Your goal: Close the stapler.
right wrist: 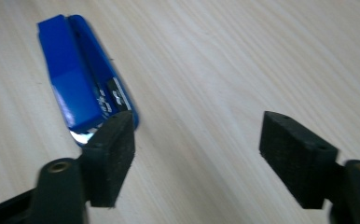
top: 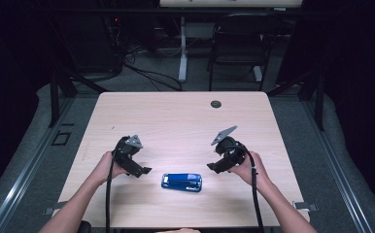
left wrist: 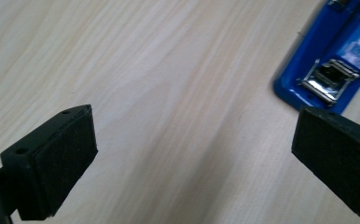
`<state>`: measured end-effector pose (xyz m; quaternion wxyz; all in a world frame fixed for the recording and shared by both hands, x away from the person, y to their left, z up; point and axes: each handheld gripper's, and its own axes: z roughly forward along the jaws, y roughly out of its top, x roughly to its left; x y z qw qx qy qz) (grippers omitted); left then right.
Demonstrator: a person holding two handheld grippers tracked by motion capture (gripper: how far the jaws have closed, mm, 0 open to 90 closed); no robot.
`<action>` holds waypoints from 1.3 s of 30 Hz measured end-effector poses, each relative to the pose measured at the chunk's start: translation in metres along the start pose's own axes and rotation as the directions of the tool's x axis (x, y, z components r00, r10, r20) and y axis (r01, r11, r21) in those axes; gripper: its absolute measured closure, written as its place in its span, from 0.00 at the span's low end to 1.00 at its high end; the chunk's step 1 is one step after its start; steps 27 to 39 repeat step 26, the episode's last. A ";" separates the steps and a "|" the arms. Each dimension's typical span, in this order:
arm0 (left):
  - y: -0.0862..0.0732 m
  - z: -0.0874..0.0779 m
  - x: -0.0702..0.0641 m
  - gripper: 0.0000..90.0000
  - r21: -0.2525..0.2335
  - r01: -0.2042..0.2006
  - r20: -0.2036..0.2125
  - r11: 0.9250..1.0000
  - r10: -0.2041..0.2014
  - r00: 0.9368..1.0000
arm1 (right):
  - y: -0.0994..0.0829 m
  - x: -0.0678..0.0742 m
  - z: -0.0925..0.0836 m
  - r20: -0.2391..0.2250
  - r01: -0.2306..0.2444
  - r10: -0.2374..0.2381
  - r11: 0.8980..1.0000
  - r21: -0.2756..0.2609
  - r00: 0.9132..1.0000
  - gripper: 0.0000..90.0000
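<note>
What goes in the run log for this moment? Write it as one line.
left gripper: open, empty | right gripper: open, empty | blue stapler: flat on table, between grippers, untouched

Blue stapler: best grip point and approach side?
Grip the blue stapler across its narrow width near mid-length, coming from above. It lies flat on the table, long axis left-right, so its long sides likely give the pads parallel faces. Both grippers are open beside it.

Wooden table point(top: 176, 116), black chair point(top: 239, 43) behind.
</note>
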<state>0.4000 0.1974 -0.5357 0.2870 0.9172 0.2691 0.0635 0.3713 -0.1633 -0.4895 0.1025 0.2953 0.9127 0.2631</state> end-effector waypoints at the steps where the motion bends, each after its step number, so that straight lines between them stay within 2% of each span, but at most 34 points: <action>1: -0.001 0.000 0.003 0.00 -0.004 0.013 -0.010 1.000 -0.013 1.000 | -0.003 -0.004 -0.004 0.008 -0.012 0.012 1.000 -0.002 1.000 0.25; 3: -0.004 -0.001 0.007 0.00 -0.009 0.029 -0.036 1.000 -0.029 0.999 | -0.008 -0.009 -0.008 0.041 -0.026 0.027 1.000 -0.006 0.999 0.17; 6: -0.008 -0.002 0.014 0.00 -0.031 0.066 -0.068 0.997 -0.068 0.995 | -0.018 -0.018 -0.014 0.089 -0.062 0.062 0.998 -0.006 0.994 0.10; 8: -0.010 -0.003 0.018 0.00 -0.038 0.086 -0.096 0.996 -0.089 0.991 | -0.028 -0.026 -0.015 0.098 -0.096 0.095 0.995 0.012 0.991 0.02; 11: -0.013 -0.002 0.024 0.00 -0.047 0.115 -0.113 0.992 -0.120 0.986 | -0.044 -0.038 -0.013 0.115 -0.138 0.132 0.989 0.048 0.985 0.00; 14: -0.016 0.000 0.030 0.00 -0.019 0.135 -0.117 0.991 -0.136 0.984 | -0.058 -0.048 -0.009 0.121 -0.177 0.169 0.982 0.063 0.978 0.00; 17: -0.019 0.006 0.034 0.00 0.012 0.163 -0.119 0.987 -0.161 0.980 | -0.064 -0.053 -0.004 0.133 -0.183 0.173 0.981 0.068 0.976 0.00; 20: -0.020 0.012 0.036 0.00 0.050 0.175 -0.116 0.983 -0.168 0.979 | -0.069 -0.058 0.006 0.139 -0.176 0.160 0.978 0.112 0.977 0.00; 23: -0.020 0.016 0.037 0.00 0.067 0.182 -0.141 0.981 -0.171 0.975 | -0.077 -0.061 0.020 0.104 -0.180 0.165 0.972 0.152 0.981 0.00; 24: -0.020 0.017 0.038 0.00 0.069 0.184 -0.142 0.981 -0.173 0.975 | -0.078 -0.061 0.023 0.082 -0.172 0.160 0.973 0.157 0.984 0.00; 26: -0.020 0.021 0.038 0.00 0.087 0.185 -0.147 0.979 -0.171 0.974 | -0.079 -0.061 0.031 0.077 -0.147 0.136 0.974 0.170 0.988 0.00; 39: -0.020 0.021 0.038 0.00 0.087 0.185 -0.147 0.979 -0.171 0.974 | -0.079 -0.061 0.031 0.077 -0.147 0.136 0.974 0.170 0.988 0.00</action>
